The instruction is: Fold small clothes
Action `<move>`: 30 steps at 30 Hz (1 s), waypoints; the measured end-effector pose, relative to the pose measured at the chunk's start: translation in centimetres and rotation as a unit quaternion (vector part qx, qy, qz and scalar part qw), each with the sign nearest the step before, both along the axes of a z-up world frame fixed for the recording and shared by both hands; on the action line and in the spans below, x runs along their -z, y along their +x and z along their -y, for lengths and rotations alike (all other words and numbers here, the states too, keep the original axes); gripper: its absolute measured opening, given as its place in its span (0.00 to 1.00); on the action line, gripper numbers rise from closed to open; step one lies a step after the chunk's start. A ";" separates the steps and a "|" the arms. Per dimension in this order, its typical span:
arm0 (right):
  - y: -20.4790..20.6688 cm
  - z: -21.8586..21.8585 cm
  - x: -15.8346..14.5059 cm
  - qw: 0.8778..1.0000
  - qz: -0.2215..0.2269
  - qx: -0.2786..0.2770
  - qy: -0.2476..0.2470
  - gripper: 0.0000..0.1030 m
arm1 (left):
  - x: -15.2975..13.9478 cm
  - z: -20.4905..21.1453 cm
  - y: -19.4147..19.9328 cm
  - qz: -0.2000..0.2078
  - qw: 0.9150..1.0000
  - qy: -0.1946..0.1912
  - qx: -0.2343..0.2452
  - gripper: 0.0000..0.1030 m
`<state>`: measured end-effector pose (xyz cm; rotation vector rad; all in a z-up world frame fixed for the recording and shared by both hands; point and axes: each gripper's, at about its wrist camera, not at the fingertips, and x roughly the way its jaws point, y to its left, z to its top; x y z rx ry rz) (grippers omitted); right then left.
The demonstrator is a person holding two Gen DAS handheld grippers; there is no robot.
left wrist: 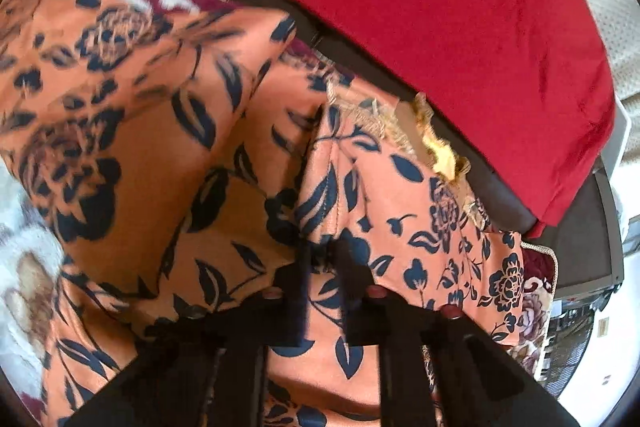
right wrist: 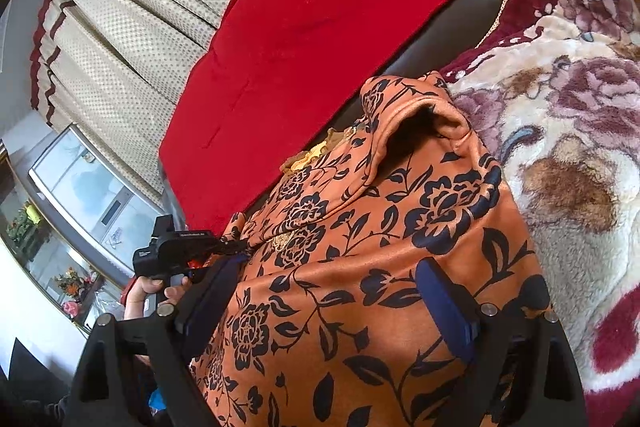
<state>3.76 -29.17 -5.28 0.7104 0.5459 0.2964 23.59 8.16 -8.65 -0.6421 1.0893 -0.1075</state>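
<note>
Bright daylight, motion blur leftward, fisheye-warped edges

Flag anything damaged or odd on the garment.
The orange floral garment has a frayed, ragged edge near the red cloth, with loose yellowish threads. It looks torn or unhemmed, though it may be trim.

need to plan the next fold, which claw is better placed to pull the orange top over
Left: its claw is already shut on the orange top at an edge. The right claw is open, only straddling the cloth.
</note>
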 end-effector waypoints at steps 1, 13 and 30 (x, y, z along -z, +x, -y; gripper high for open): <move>0.0 0.0 0.0 1.000 0.000 0.000 -0.001 0.90 | -0.6 0.1 -0.1 0.010 1.000 0.010 0.000 0.08; 0.3 -0.3 0.3 1.000 -0.003 0.000 -0.007 0.90 | -3.8 1.0 -1.7 0.067 0.978 0.195 -0.007 0.00; 0.1 -0.1 0.3 1.000 0.000 0.002 -0.003 0.90 | -0.1 0.4 -0.5 -0.012 1.000 0.007 -0.009 0.50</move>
